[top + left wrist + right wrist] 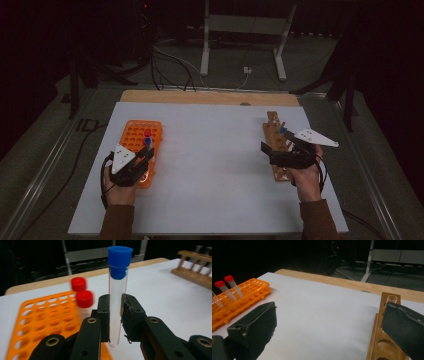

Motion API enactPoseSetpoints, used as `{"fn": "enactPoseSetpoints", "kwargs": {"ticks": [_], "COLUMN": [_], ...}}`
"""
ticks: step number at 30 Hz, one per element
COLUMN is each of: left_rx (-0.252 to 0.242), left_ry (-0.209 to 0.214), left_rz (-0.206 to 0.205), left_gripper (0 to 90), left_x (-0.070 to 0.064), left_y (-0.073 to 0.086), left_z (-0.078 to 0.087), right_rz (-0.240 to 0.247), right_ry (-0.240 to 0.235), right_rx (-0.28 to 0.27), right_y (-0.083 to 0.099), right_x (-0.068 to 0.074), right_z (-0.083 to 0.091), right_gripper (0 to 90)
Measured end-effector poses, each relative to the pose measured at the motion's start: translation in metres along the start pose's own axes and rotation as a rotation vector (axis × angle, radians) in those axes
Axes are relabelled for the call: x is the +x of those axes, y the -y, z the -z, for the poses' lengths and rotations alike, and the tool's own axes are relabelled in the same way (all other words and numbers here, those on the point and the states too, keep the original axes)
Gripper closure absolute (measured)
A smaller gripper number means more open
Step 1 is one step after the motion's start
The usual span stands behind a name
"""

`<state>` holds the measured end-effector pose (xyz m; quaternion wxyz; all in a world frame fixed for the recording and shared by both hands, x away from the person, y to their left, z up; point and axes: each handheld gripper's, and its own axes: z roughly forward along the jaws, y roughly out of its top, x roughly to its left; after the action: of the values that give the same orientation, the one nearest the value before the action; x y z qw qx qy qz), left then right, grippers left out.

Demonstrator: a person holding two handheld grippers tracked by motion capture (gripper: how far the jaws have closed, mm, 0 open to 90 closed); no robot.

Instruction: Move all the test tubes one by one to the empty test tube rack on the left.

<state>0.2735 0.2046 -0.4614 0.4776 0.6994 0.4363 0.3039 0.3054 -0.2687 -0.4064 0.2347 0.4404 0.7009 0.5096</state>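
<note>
Left gripper (115, 322) clamps the light, slick, probably plastic tube (117, 297) mid-body; orange rack (37, 322) at nine o'clock. Right gripper (329, 327) gapes, empty.

Both grippers are black. The left gripper (142, 156) carries a pale grey three-cornered plate (121, 156) on top, and the right gripper (272, 150) has a similar plate (315, 137), longer and more pointed. In the left gripper view the jaws are made of thick black links with round brass-coloured rivets (91, 320), and the pads (103, 315) are blocky with rough edges. In the right gripper view the two pads (259, 326) look matte and a little worn. A thin black cable (103, 187) loops near the left hand. The person wears brown sleeves (117, 221).
</note>
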Motion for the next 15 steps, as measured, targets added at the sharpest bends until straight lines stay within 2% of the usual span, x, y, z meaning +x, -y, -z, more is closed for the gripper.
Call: {"fn": "enactPoseSetpoints", "kwargs": {"ticks": [9, 13, 15], "left_rx": [-0.009, 0.018, 0.047], "left_ry": [-0.068, -0.068, -0.067], "left_rz": [0.041, 0.046, 0.051], "left_gripper": [77.5, 77.5, 77.5], "left_x": [0.014, 0.014, 0.012], "left_y": [0.009, 0.012, 0.012], "left_z": [-0.003, -0.006, -0.007], "right_rz": [0.006, 0.008, 0.007], "right_ry": [0.000, -0.002, -0.003], "right_rx": [-0.001, -0.001, 0.001], "right_y": [0.000, 0.000, 0.000], "right_x": [0.001, 0.001, 0.001], "right_z": [0.000, 0.000, 0.000], "right_gripper": [0.2, 0.2, 0.2]}}
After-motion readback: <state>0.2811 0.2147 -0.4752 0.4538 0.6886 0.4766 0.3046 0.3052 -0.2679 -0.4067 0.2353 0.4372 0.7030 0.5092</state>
